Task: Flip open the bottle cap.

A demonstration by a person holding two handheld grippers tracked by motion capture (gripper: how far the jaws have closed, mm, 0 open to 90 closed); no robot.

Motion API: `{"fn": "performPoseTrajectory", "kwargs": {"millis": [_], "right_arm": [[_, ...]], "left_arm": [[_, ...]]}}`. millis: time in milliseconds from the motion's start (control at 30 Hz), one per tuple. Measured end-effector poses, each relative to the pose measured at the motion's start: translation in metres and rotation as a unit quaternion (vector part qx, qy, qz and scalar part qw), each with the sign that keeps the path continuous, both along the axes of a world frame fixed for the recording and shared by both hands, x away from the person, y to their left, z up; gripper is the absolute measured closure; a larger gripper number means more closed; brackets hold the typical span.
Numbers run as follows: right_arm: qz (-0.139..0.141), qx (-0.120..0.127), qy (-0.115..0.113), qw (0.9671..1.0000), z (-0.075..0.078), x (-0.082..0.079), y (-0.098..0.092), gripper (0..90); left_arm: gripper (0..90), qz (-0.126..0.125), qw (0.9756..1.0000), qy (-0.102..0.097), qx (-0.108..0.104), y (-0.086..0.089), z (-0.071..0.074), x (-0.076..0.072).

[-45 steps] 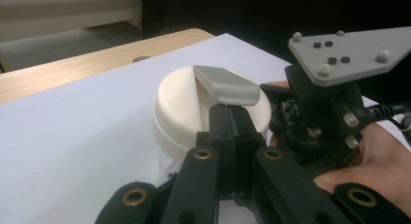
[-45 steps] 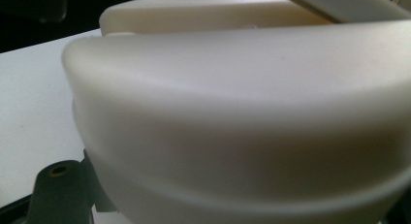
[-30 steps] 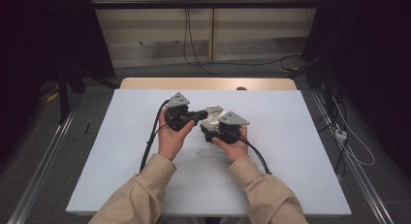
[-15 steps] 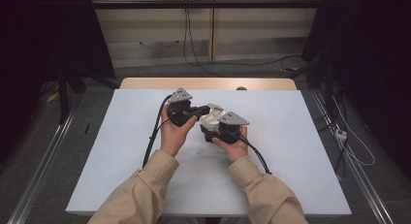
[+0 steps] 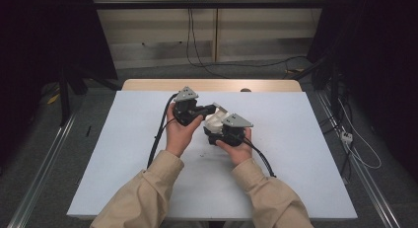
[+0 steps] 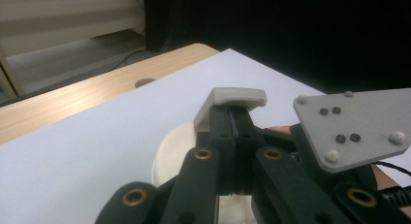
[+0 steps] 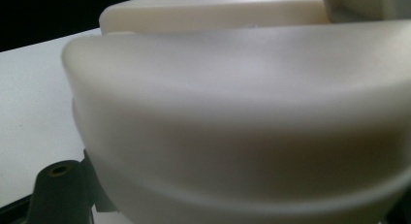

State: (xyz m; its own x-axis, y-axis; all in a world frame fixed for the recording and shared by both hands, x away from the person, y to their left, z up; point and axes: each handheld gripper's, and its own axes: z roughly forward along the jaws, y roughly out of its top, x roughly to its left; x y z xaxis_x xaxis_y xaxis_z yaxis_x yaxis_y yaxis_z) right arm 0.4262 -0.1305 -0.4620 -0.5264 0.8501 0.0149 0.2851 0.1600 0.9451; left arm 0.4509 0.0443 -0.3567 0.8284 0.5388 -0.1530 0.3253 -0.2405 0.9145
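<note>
Your left claw (image 5: 209,109) has edged nearer, clamping the cream container's (image 5: 215,120) grey tab (image 6: 236,95); keep your right claw (image 5: 220,134) clamped on its body, and pull steadily.

I work in a lab recording bay: black curtains (image 5: 44,50) flank my grippers, loose black cables (image 5: 197,45) ahead, aluminium floor rails (image 5: 39,173) alongside.

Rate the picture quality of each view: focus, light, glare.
High view: sharp, evenly lit white table, dark surroundings. Left gripper view: the left gripper fairly sharp, background black. Right gripper view: cream object too close, soft and blurred, no harsh glare.
</note>
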Motion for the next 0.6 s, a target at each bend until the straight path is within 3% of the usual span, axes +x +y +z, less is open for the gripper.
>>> {"fn": "performPoseTrajectory", "kwargs": {"millis": [600], "right_arm": [[0.001, 0.0, 0.0, 1.0, 0.0, 0.0002, -0.0002, 18.8]], "left_arm": [[90.0, 0.003, 1.0, -0.003, 0.003, -0.0084, 0.0043, 0.0053]]}}
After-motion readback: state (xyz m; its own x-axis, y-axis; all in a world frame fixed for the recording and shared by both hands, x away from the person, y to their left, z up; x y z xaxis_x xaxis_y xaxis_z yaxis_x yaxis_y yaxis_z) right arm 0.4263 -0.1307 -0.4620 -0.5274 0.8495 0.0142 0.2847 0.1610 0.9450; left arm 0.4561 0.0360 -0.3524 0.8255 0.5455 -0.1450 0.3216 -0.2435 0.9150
